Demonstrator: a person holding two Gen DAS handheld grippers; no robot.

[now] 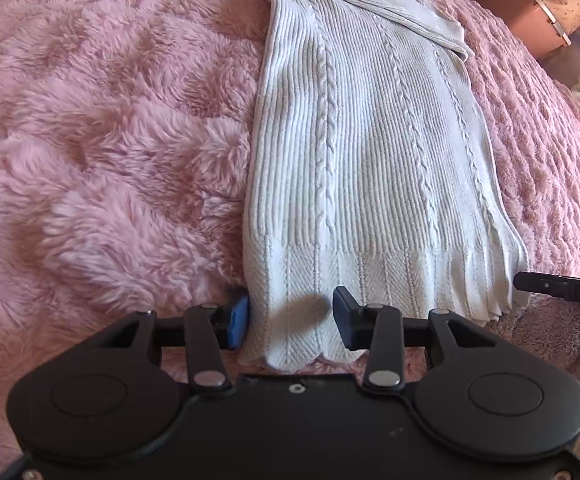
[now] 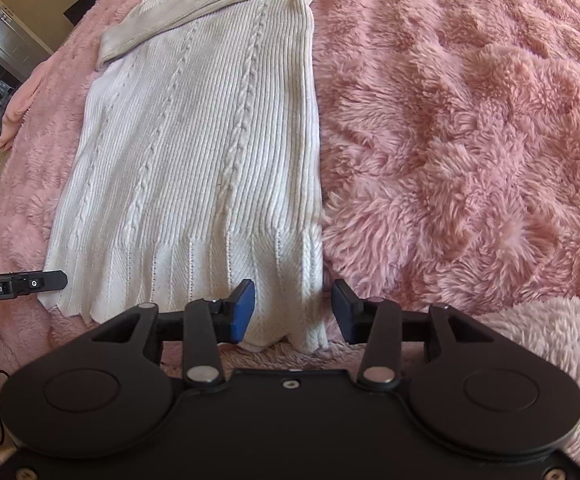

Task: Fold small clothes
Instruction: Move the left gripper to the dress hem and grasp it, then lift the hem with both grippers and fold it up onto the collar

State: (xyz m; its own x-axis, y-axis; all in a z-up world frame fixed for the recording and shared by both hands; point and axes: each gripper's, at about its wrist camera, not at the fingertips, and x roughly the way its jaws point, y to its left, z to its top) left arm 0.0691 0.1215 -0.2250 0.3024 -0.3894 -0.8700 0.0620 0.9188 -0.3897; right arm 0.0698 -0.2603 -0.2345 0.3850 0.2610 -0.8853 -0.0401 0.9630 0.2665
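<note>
A white sweater [image 1: 369, 152] is lying flat on the pink blanket [image 1: 102, 128]. The left claw [image 1: 290, 324] and right claw [image 2: 293, 312] are gaping wide around its hem corners, gripping nothing.

Pink fluffy blanket [image 1: 110, 140] on bed; white knit garment [image 1: 369, 160] flat on it.

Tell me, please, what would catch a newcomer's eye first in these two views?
The white cable-knit garment lies flat down the middle of the fluffy pink blanket, a sleeve folded across its far end. The open left tool straddles the hem's left corner and the open right tool its right corner, neither yet closed on it.
</note>
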